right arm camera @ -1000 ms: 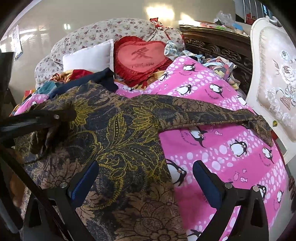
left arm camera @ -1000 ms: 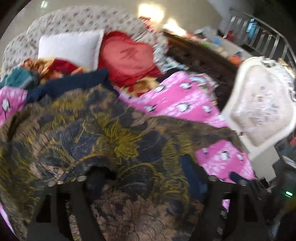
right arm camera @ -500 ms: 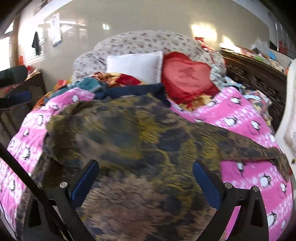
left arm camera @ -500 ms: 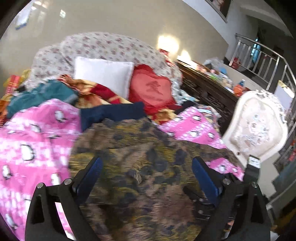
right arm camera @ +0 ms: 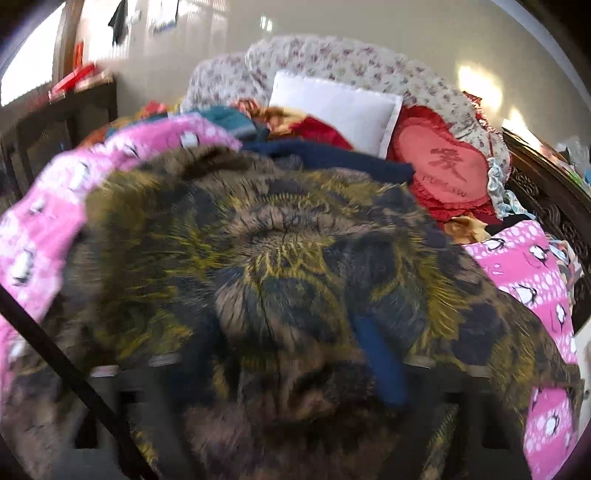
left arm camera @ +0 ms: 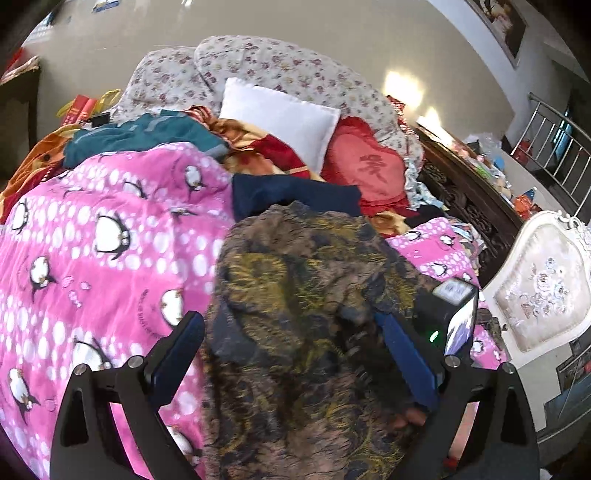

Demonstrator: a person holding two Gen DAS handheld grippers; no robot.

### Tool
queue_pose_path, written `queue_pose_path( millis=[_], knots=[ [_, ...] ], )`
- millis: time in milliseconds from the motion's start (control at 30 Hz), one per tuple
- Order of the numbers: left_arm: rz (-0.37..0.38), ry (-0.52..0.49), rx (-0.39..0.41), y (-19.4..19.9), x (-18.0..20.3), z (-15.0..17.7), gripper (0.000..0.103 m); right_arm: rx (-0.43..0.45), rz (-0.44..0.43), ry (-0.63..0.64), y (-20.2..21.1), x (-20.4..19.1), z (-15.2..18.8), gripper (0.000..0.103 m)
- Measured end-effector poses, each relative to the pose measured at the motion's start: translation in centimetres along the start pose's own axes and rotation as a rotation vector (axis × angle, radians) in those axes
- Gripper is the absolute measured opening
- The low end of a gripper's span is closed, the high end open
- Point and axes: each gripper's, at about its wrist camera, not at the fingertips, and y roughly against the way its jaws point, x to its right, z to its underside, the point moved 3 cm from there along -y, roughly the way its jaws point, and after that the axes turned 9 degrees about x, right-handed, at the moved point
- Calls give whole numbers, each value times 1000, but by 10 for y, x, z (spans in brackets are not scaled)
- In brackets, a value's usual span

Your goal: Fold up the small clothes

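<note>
Brown-and-yellow patterned garment point(left arm camera: 303, 332) fills lower centre over the pink penguin blanket point(left arm camera: 103, 258). My left gripper point(left arm camera: 291, 354) stands apart; right gripper point(right arm camera: 280, 365) seems clamped on it, blurred.

Sunlit cream wall point(left arm camera: 332, 33), white ornate chair point(left arm camera: 543, 288), dark carved headboard point(left arm camera: 472, 199).

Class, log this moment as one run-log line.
left gripper: open | right gripper: cannot tell, cloth-draped | patterned garment: on pink penguin blanket

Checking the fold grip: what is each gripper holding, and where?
The left gripper is open, holding nothing. The right gripper is draped by the brown patterned garment; its grip cannot be told.
</note>
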Motion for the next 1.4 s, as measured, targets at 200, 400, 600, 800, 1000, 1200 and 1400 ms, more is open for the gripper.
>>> queue_pose_path(
  millis=[200,400,600,800,1000,1200,1400],
  knots=[
    [-88,2,46,7,-24,-4,97,118,-143,-185,59,71,-27,12],
    [-143,-61,13,-1,-29,13,97,243,-20,-282,105,160,-40,11],
    [-140,-175,-72,-9,-20,38,97,213,132,-413,106,232,-10,11],
    [-156,-154,-26,-25,-12,13,97,142,233,-403,102,254,19,11],
    [-169,-105,-70,-79,-4,-23,97,140,215,-413,101,256,31,12],
    [-188,-148,-148,-125,21,-33,97,146,193,-388,99,249,29,12],
    [-290,-219,-277,-159,19,-22,13,162,149,-400,102,249,21,12]
  ],
)
